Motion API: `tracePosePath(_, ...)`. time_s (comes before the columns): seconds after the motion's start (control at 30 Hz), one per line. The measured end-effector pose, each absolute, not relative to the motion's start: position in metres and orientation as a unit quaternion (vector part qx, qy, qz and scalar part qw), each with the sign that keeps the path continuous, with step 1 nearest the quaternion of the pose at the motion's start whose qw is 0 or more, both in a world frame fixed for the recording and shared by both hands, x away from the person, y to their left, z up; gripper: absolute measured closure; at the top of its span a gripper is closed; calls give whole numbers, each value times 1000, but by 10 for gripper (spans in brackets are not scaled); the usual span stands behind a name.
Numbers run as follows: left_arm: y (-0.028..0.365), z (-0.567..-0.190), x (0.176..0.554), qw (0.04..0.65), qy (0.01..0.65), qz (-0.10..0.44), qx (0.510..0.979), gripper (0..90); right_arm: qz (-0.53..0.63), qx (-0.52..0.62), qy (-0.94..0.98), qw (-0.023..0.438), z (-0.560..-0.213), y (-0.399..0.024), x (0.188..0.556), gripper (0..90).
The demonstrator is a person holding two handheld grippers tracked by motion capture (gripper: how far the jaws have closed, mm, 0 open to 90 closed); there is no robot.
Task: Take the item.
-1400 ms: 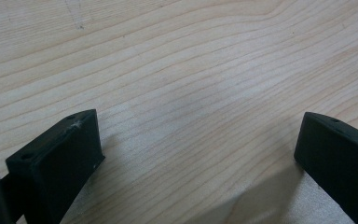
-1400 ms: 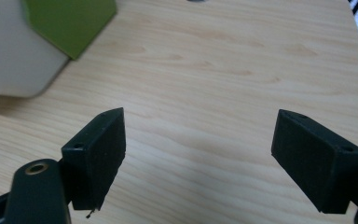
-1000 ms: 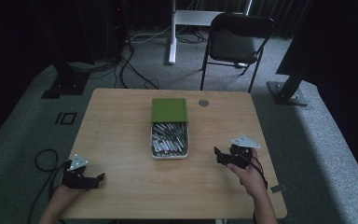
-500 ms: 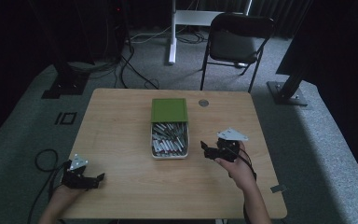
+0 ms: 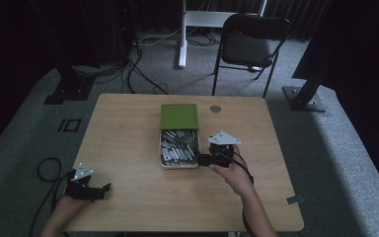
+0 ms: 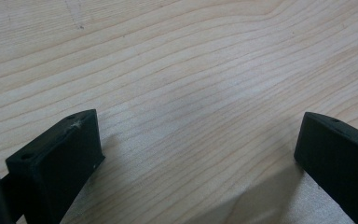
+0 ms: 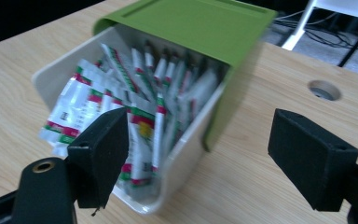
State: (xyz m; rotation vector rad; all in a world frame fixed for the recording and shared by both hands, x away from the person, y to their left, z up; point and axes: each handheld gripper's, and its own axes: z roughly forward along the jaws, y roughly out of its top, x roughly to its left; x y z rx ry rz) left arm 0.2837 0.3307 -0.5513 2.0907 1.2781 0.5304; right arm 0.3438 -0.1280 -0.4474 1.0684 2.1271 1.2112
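We approach white plastic box [image 7: 186,154] of sachets [image 7: 144,126], green lid [image 7: 191,28] half-slid; right gripper [image 7: 198,158] released, left gripper [image 6: 198,154] released, idle on table. Risk: jaw clips rim, box skids.

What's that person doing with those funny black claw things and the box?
A person sits at a wooden table with a hand-held gripper in each hand. The right hand-held gripper is reaching toward a white box full of little packets, with its green lid slid partway back. Its jaws are open and hold nothing, right beside the box's near corner. The left hand-held gripper rests open near the table's front left edge, over bare wood, far from the box.
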Motion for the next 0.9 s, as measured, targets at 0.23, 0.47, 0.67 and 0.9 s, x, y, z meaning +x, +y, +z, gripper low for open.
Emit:
tracePosePath(0.23,331,-551,284,313,485,201,792,14,448,373,781,224,-450,-106,345,231)
tracePosePath(0.47,331,-551,284,312,484,201,792,14,438,358,791,232,-458,-90,346,413)
tracePosePath(0.67,331,-551,284,312,485,201,792,14,432,353,801,217,-469,-87,348,550)
tracePosePath(0.9,331,-551,284,312,485,201,792,14,408,358,812,215,-483,-83,348,749)
